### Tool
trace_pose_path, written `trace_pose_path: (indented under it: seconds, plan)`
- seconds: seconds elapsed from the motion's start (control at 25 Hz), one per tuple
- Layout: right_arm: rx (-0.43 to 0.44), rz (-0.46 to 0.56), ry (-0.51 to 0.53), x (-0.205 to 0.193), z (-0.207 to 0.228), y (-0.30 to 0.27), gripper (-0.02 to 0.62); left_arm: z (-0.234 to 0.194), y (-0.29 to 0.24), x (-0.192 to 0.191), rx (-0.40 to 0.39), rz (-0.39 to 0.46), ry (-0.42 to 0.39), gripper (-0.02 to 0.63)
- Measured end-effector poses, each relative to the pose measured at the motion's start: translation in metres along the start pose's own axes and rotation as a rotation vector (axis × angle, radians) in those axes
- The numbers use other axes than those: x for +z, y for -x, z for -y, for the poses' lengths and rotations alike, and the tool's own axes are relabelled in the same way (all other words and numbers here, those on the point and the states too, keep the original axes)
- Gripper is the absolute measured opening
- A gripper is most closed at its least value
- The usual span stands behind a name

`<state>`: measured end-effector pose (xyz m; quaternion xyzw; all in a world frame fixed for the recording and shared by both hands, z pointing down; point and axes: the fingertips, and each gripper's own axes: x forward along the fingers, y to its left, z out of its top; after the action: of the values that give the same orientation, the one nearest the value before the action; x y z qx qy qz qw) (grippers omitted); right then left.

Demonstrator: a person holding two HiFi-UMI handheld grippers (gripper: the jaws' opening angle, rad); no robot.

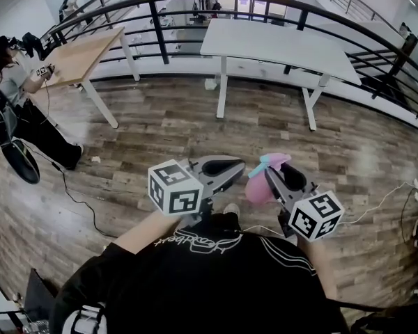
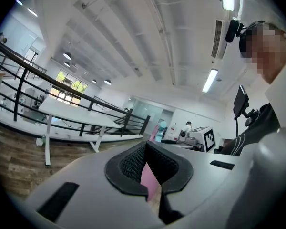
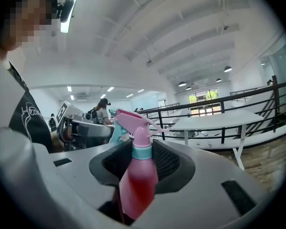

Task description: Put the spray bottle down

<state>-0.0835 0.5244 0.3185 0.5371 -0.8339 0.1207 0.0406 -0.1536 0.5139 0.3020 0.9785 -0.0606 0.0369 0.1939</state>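
Note:
My right gripper (image 1: 270,178) is shut on a pink spray bottle (image 1: 258,188) with a teal collar and a pink-and-teal trigger head, held in the air in front of my chest. In the right gripper view the bottle (image 3: 136,175) stands upright between the jaws (image 3: 138,178), its head above them. My left gripper (image 1: 226,167) hangs just left of the bottle with its jaws together and nothing in them. In the left gripper view (image 2: 152,187) only a pink sliver of the bottle (image 2: 149,179) shows through the narrow slit between the pads.
A white table (image 1: 272,44) stands ahead on the wooden floor (image 1: 167,127), a wooden table (image 1: 80,54) to its left. A black railing (image 1: 160,30) runs behind both. A seated person (image 1: 10,82) is at the far left. Cables (image 1: 393,193) trail at the right.

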Motion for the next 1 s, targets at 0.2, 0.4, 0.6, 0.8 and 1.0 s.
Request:
trace_pose_path:
  seconds: [0.2, 0.4, 0.6, 0.8, 1.0]
  plan:
    - [0.003, 0.003, -0.003, 0.000, 0.005, 0.002, 0.135, 0.000, -0.009, -0.001, -0.010, -0.014, -0.006, 0.008]
    - [0.001, 0.006, 0.000, 0.001, 0.016, -0.008, 0.135, -0.011, -0.014, 0.003, -0.012, -0.020, -0.013, 0.008]
    - [-0.002, 0.001, -0.013, 0.003, 0.032, -0.024, 0.135, -0.035, -0.024, 0.010, -0.010, -0.020, -0.004, 0.008]
    - [-0.012, -0.019, -0.016, 0.000, 0.063, -0.051, 0.135, -0.078, -0.042, 0.012, -0.005, -0.007, 0.024, 0.008]
    - [-0.021, -0.041, -0.033, -0.004, 0.102, -0.106, 0.135, -0.141, -0.060, 0.015, -0.014, -0.004, 0.056, 0.008]
